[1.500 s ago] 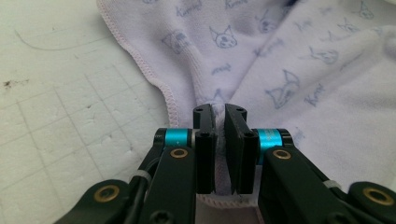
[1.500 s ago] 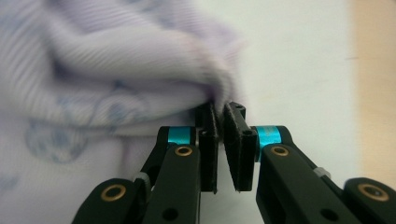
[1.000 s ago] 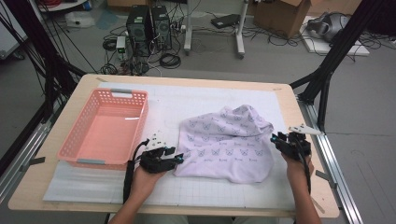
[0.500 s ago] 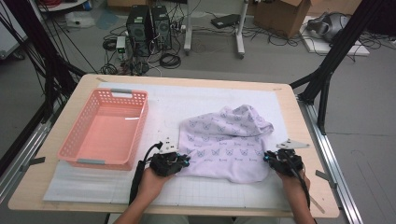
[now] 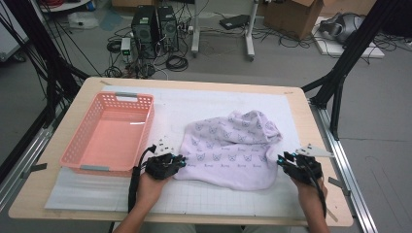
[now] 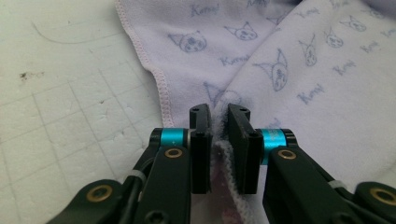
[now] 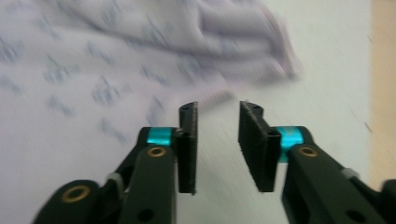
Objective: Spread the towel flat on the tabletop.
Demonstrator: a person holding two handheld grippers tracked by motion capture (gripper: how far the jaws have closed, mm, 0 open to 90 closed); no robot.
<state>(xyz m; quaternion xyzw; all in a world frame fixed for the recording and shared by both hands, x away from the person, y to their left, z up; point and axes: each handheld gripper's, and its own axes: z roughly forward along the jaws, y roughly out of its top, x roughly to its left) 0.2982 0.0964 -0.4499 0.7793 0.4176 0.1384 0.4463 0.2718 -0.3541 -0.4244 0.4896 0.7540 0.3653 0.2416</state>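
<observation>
Two grippers at the near corners of a lilac cloth, one on, one off.

High view: the cloth point(image 5: 231, 148) lies crumpled on the white mat point(image 5: 204, 199), right of the pink basket point(image 5: 109, 133), long axis running left to right, bunched end toward the far right. Since a second ago both hands have come in to its near edge; left gripper point(image 5: 180, 161) at the left corner, right gripper point(image 5: 283, 159) just off the right corner.
Left gripper view: jaws have just eased slightly wider, yet a fold of hem sits pinched between them.
Right gripper view: blurred; jaws have just been opening, stand apart, nothing between them, cloth edge ahead. Judgement: right corner not yet secured, so no lift or spread yet.
</observation>
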